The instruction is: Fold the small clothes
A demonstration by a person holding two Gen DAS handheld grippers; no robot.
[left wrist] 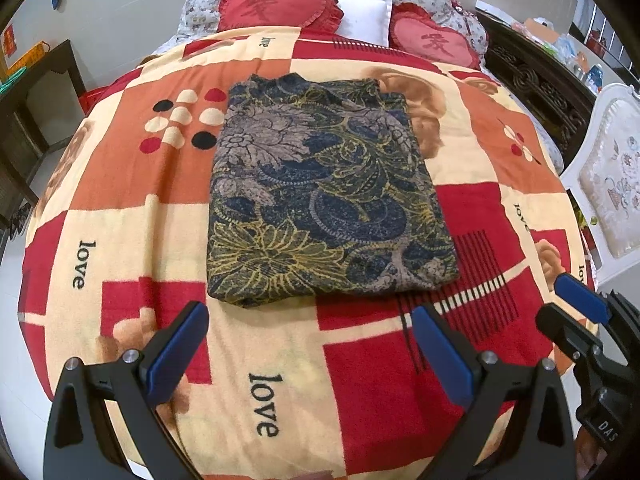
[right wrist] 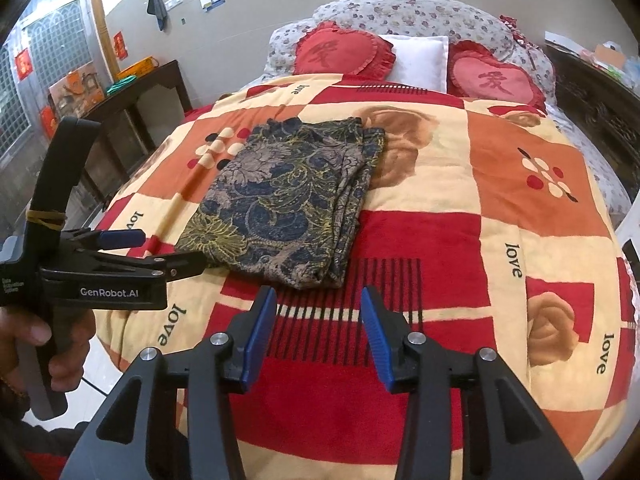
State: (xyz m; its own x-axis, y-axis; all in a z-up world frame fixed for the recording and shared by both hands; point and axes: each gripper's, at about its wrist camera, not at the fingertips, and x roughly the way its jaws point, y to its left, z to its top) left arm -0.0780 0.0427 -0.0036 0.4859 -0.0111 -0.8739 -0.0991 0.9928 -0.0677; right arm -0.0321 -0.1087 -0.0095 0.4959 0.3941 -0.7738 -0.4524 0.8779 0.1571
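- Left gripper (left wrist: 310, 312) stood wide open, nothing between its blue pads, hovering over the blanket just short of the near edge of the folded garment.
- Right gripper (right wrist: 319, 294) was also open, narrower gap than the left, empty, pads apart over a striped red patch of the blanket.
- In the left wrist view the right gripper (left wrist: 560, 296) showed at the lower right edge, beside the left one, not touching the cloth.
- In the right wrist view the left gripper (right wrist: 168, 252) appeared side-on at the left, its tip just beside the garment's near left corner; contact could not be told.
- A hand (right wrist: 44, 344) gripped the left gripper's black handle at the lower left.
- Folded garment (left wrist: 320, 196), dark blue with yellow and grey flower print, lay flat as a neat rectangle on the blanket, layered edges stacked along its right side (right wrist: 280, 200).
- Blanket (left wrist: 132, 200), red, orange and cream squares with "love" lettering and flower motifs, covered the bed.
- Two red heart cushions (left wrist: 276, 6) (left wrist: 436, 42) sat at the head of the bed with a white pillow (left wrist: 366, 14) between them, well apart from the garment.
- White chair (left wrist: 612, 176) stood by the bed's right side.
- Dark wooden table (right wrist: 140, 120) stood by the bed's left side.
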